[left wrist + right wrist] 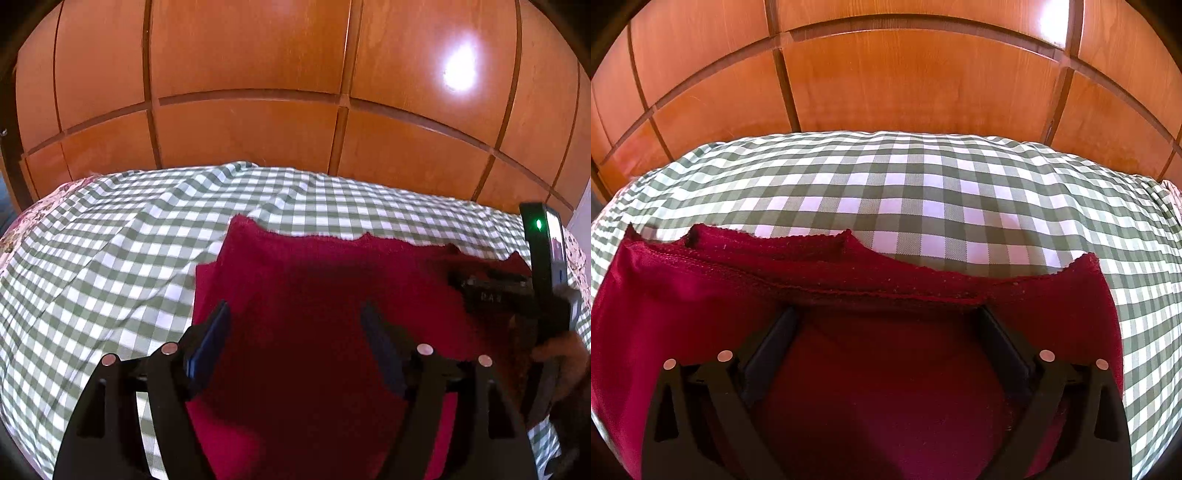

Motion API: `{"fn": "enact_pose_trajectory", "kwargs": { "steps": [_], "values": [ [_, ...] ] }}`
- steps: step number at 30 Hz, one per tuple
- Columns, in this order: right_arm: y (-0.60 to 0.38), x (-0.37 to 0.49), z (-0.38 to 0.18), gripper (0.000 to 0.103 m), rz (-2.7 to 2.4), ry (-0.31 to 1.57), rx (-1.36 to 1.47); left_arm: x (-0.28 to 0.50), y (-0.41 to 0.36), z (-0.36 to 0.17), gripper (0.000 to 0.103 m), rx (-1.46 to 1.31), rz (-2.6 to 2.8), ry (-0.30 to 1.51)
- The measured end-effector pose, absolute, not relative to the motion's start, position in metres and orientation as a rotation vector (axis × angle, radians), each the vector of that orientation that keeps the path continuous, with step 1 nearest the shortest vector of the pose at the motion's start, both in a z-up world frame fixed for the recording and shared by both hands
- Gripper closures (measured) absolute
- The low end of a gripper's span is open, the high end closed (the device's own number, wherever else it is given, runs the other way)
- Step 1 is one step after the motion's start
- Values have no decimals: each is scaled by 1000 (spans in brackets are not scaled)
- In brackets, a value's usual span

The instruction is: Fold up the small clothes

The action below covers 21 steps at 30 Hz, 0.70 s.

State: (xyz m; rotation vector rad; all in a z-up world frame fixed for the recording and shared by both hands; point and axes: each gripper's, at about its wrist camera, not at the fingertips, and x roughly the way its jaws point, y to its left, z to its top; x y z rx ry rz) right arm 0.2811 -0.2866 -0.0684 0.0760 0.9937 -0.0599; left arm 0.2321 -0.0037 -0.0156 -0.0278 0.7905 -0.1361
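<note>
Garment: dark red cloth (879, 387), a small knit-looking piece with a scalloped trim, lying on the checked bedspread (923, 192) in front of the wooden wardrobe doors (905, 81).
Position: spread across the near part of the bed, its far edge doubled over into a loose band that runs crookedly from side to side.
Left gripper (295, 343): fingers apart with nothing between them, poised over the left part of the cloth; no pad presses on the fabric.
Right gripper (886, 339): fingers spread wide, tips tucked under or against the doubled far edge; nothing is clamped.
Right-hand tool in the left view: its black body (543, 280) with a green light stands at the right edge of the cloth.
Stage: a fold looks freshly laid and both grips are off the fabric.
Risk, uneven fold: the far hem already waves and peeks out in places, so a further fold would likely stack crooked.
Risk, snagging: the right fingertips sit so close under the band that pulling back could drag it open.
Risk, bedspread: a low pinch could gather the wrinkled checked sheet with the cloth.
</note>
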Motion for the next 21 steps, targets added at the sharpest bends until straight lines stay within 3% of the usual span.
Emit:
{"fn": "enact_pose_trajectory", "kwargs": {
  "steps": [6, 15, 21],
  "values": [
    [-298, 272, -47, 5, -68, 990, 124, 215, 3, -35, 30, -13, -120, 841],
    [-393, 202, -24, 5, -166, 918, 364, 192, 5, -44, 29, -12, -132, 839],
    [-432, 140, -44, 23, -136, 923, 569, 181, 11, -39, 29, -36, -141, 835]
  ]
}}
